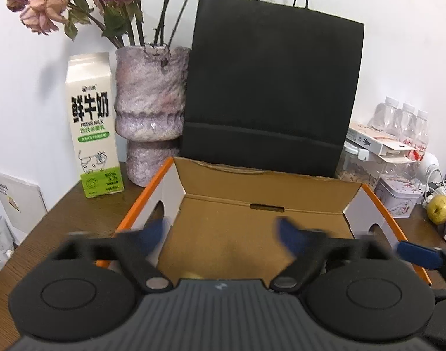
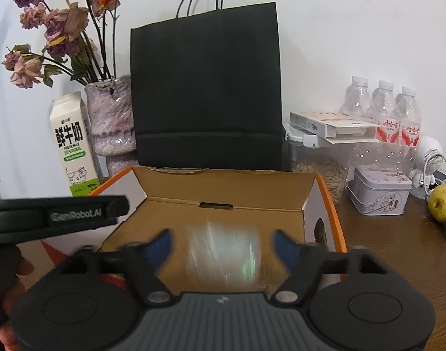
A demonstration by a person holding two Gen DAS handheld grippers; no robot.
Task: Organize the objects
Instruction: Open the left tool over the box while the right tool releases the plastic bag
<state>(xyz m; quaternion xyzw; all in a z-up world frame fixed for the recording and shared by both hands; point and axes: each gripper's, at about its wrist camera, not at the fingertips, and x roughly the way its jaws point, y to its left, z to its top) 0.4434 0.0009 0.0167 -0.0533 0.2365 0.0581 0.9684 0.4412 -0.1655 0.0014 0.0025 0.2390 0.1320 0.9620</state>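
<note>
Your left claw (image 1: pixel 221 234) hangs nearest the lens, its blue fingertips (image 1: pixel 153 232) spread wide over the open cardboard box (image 1: pixel 261 201), with nothing between them. A sliver of something yellowish shows at the box floor just under the claw body; you cannot tell what it is. Your right claw (image 2: pixel 223 247) is also spread wide, and a blurred, pale, shiny packet (image 2: pixel 224 253) sits between its tips, touching neither, over the box floor. The box stands on the brown table (image 2: pixel 398 251), in front of a black paper bag (image 2: pixel 205 87). To the left stand a milk carton (image 1: pixel 91 128) and a vase (image 1: pixel 150 102) of dried roses; to the right, a tin (image 2: pixel 380 190) and a pear (image 2: pixel 442 201).
</note>
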